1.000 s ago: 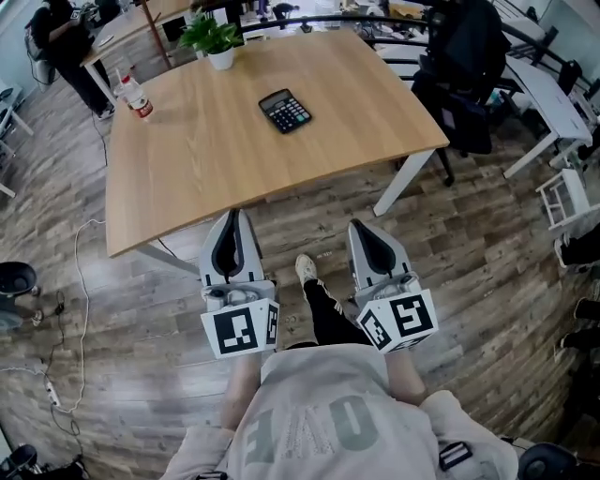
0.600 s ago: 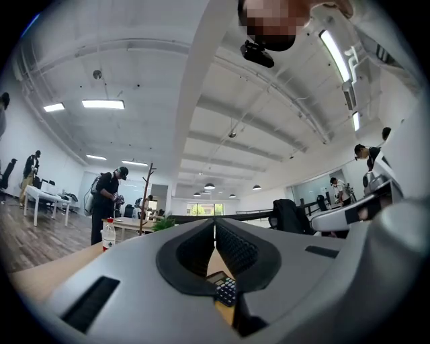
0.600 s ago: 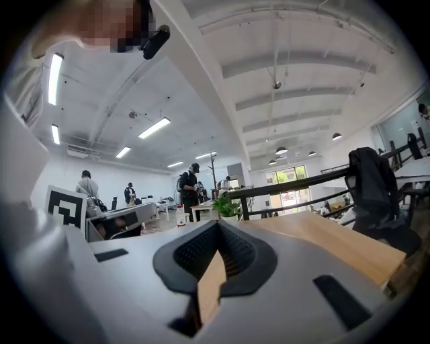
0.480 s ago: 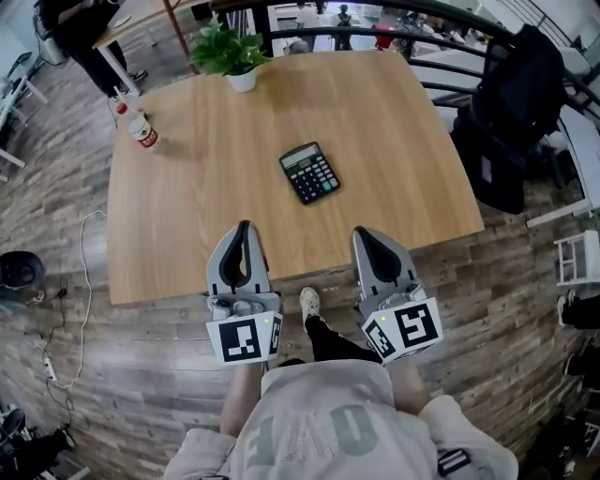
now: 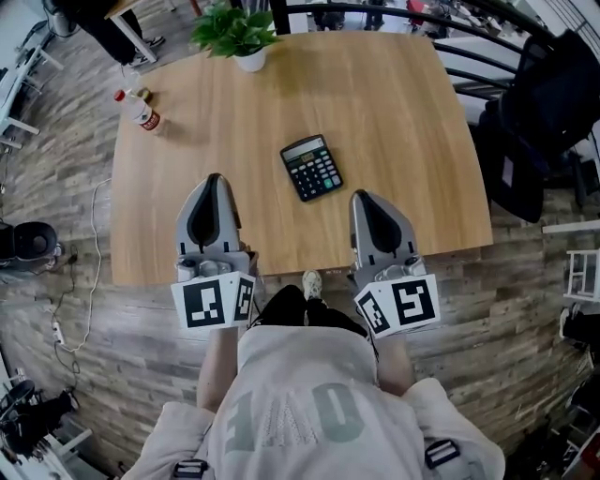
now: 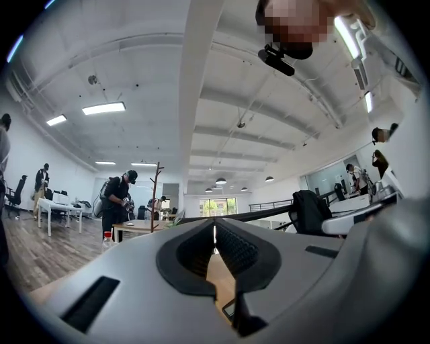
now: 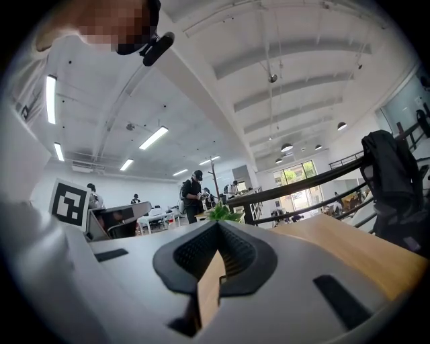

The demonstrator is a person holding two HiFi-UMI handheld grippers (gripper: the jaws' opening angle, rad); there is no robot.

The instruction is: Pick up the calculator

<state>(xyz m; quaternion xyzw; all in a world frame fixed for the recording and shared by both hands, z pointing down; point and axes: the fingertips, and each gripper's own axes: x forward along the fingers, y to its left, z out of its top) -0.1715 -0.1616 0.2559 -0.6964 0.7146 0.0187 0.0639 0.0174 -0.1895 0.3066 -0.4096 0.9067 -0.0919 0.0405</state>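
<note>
Wooden table (image 5: 403, 103) under our left gripper (image 5: 213, 180) and right gripper (image 5: 364, 196), both closed, empty; calculator (image 5: 311, 168) ahead between them; pot (image 5: 249, 62) holding plant (image 5: 232, 28) beyond.

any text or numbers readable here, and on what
No text reads for certain.
Sweatshirt: big pale letters, creased, unclear.
Calculator: key print too small.
Bottle: red label too small.
Marker cubes: black-and-white patterns, no words.
</note>
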